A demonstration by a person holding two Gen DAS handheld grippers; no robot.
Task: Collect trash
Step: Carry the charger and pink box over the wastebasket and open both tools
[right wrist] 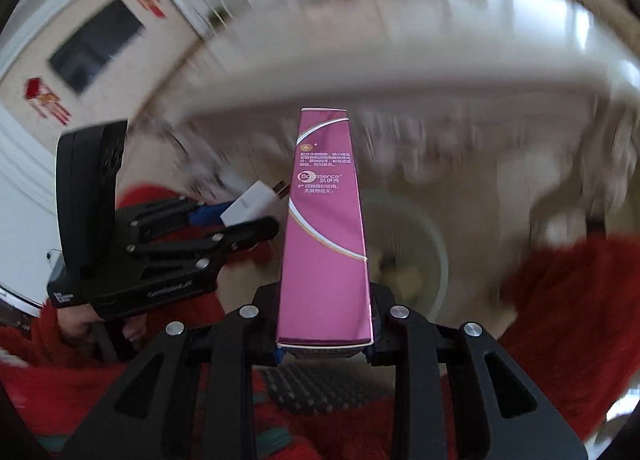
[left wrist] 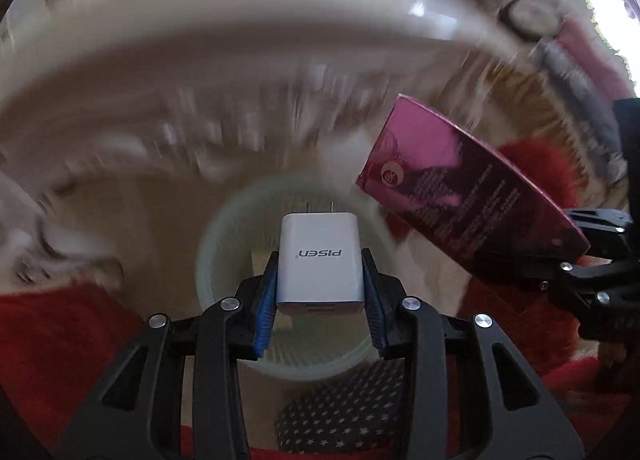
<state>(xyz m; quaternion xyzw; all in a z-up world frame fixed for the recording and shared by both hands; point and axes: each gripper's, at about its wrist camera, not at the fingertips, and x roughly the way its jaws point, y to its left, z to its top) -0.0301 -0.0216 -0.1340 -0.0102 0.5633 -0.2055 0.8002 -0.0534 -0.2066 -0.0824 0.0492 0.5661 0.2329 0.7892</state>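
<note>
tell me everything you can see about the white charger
The white charger is a small rounded-rectangle wall plug of glossy plastic with grey PISEN lettering, seen upside down. Two metal prongs stick out of its far end, and a port opening shows at its near end. The left gripper is shut on its sides, blue pads pressing it. It hangs over a pale round bin, prongs pointing away.

- Left gripper (left wrist: 320,280) points steeply down, jaws clamped tight on a white charger (left wrist: 320,260), prongs out at 12 o'clock.
- Right gripper (right wrist: 326,336) is tilted down too, jaws closed on a pink box (right wrist: 326,228).
- From the left camera, the right gripper sits at 3 o'clock.
</note>
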